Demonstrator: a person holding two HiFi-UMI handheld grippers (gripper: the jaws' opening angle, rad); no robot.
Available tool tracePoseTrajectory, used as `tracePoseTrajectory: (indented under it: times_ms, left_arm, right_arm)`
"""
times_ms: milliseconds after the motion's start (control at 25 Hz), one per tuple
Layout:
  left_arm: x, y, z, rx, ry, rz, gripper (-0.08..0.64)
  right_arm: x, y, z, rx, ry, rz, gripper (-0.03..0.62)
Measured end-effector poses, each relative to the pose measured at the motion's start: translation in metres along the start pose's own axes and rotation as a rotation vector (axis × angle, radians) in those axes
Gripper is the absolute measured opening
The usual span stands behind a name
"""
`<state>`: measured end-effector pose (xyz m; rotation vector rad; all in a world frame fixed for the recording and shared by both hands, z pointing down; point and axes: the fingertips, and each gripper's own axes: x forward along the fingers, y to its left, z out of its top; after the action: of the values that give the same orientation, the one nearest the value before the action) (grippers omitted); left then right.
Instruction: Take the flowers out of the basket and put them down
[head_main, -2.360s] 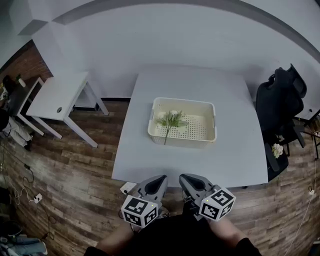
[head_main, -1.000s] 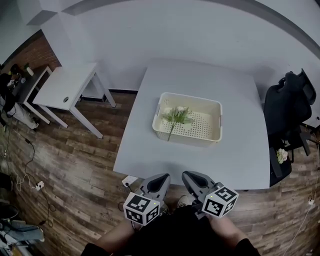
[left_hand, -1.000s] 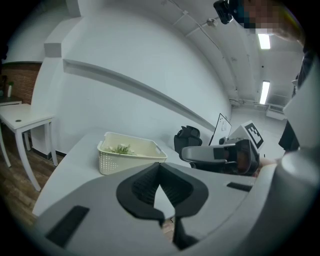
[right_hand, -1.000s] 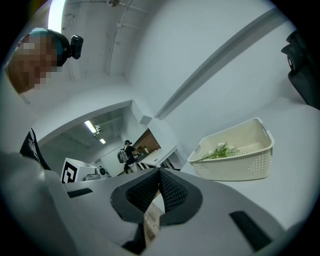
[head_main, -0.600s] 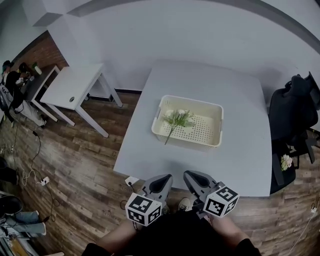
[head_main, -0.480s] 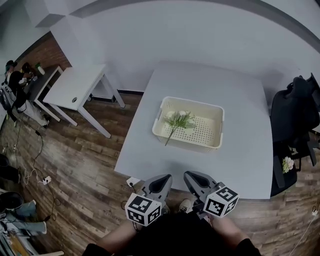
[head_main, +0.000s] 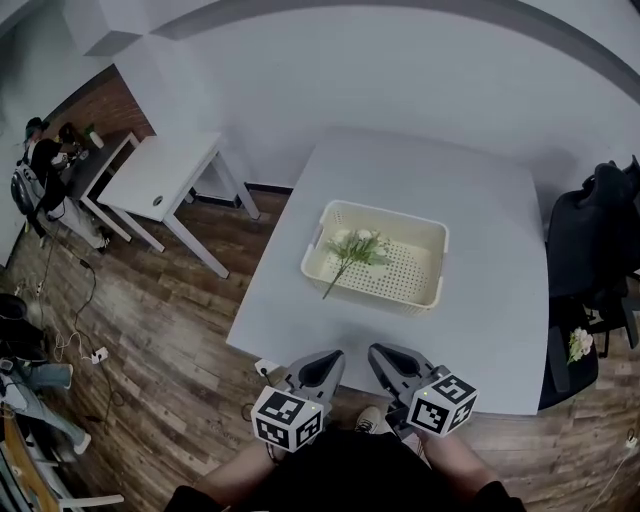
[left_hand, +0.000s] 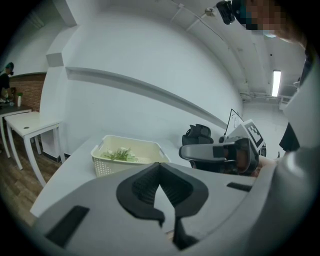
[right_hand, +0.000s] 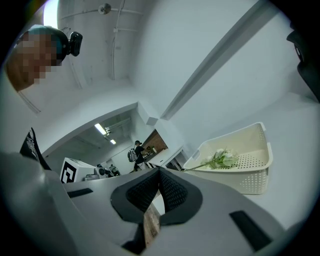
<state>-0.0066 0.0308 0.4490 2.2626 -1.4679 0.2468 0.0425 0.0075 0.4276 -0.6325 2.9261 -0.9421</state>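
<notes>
A cream perforated basket (head_main: 372, 296) stands in the middle of a white table (head_main: 480, 330). White flowers with green leaves and a long stem (head_main: 352, 248) lie in its left half, the stem sticking out over the near rim. My left gripper (head_main: 324, 361) and right gripper (head_main: 384, 358) hang side by side before the table's near edge, well short of the basket, both shut and empty. The left gripper view has the basket (left_hand: 107, 164) and flowers (left_hand: 120, 155) beyond the shut left gripper (left_hand: 160, 168). In the right gripper view the flowers (right_hand: 220, 159) lie past the right gripper (right_hand: 159, 173).
A small white side table (head_main: 165, 175) stands to the left on the wood floor. A black office chair (head_main: 597, 240) is by the table's right edge, with another flower (head_main: 578, 345) low beside it. People stand at the far left (head_main: 40, 160).
The head view has drifted: the side table and floor have slid right and the people at far left have come into sight. Both grippers stay shut, low in the view. The flowers lie unmoved.
</notes>
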Motion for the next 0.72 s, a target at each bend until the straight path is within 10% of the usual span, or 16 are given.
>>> tracePoseTrajectory:
  times_ms: [720]
  left_arm:
    - [0.033, 0.039, 0.029, 0.064, 0.026, -0.112, 0.006]
  right_arm:
    - [0.046, -0.019, 0.020, 0.001, -0.039, -0.092, 0.021]
